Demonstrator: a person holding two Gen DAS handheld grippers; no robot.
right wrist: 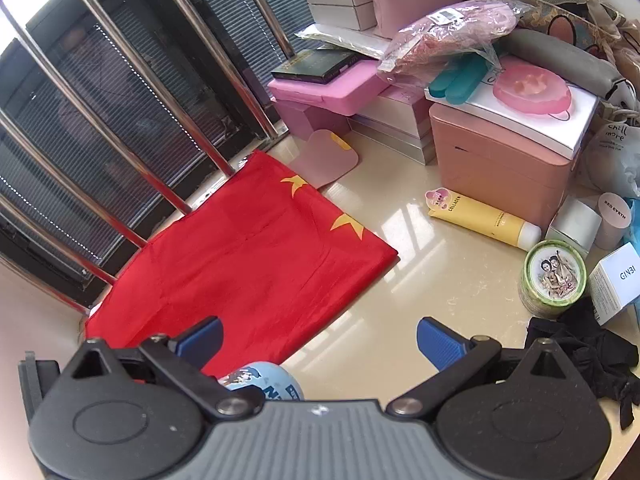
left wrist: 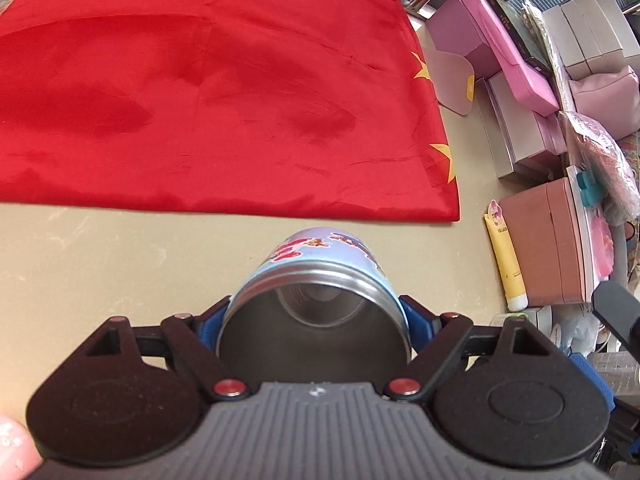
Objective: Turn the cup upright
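A light blue cartoon-printed cup (left wrist: 316,300) with a steel inside sits between the blue pads of my left gripper (left wrist: 316,320). Its open mouth faces the camera and its closed base points away over the beige table (left wrist: 120,260). The left gripper is shut on the cup near the rim. In the right wrist view the cup's blue base (right wrist: 264,380) peeks out just above the gripper body. My right gripper (right wrist: 320,340) is open and empty, held above the table beside the cup.
A red flag with yellow stars (left wrist: 208,92) lies spread on the table beyond the cup. Stacked pink and grey boxes (right wrist: 500,152), a yellow tube (right wrist: 484,220), a green round tin (right wrist: 554,276) and a black cloth (right wrist: 592,356) crowd the right side. Metal window bars (right wrist: 132,92) stand behind.
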